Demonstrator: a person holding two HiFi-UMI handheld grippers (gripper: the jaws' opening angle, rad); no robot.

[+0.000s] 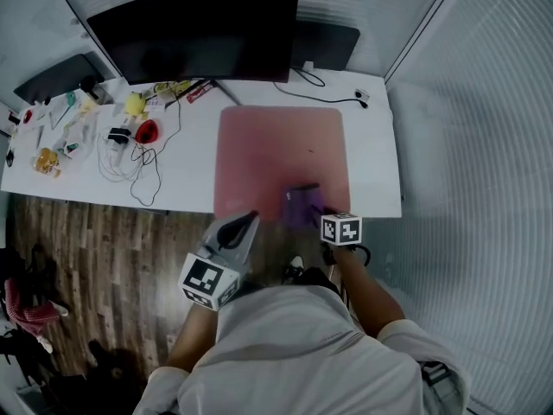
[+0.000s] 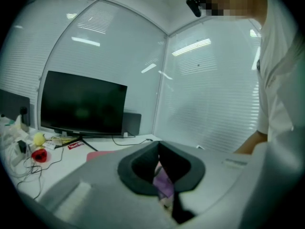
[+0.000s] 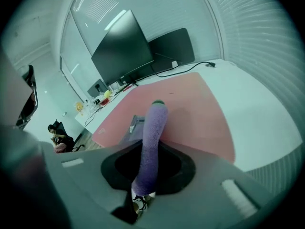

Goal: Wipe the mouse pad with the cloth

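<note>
A pink mouse pad lies on the white desk, reaching its near edge. A folded purple cloth rests on the pad's near right part, and my right gripper is shut on it. In the right gripper view the cloth stands up between the jaws of the right gripper, over the mouse pad. My left gripper hovers at the pad's near left edge with jaws together and nothing held. In the left gripper view, the purple cloth shows behind the left gripper.
A black monitor stands at the back of the desk. Loose cables, a red object, a yellow toy and small clutter fill the desk's left part. Wooden floor lies below the near edge. A glass partition runs along the right.
</note>
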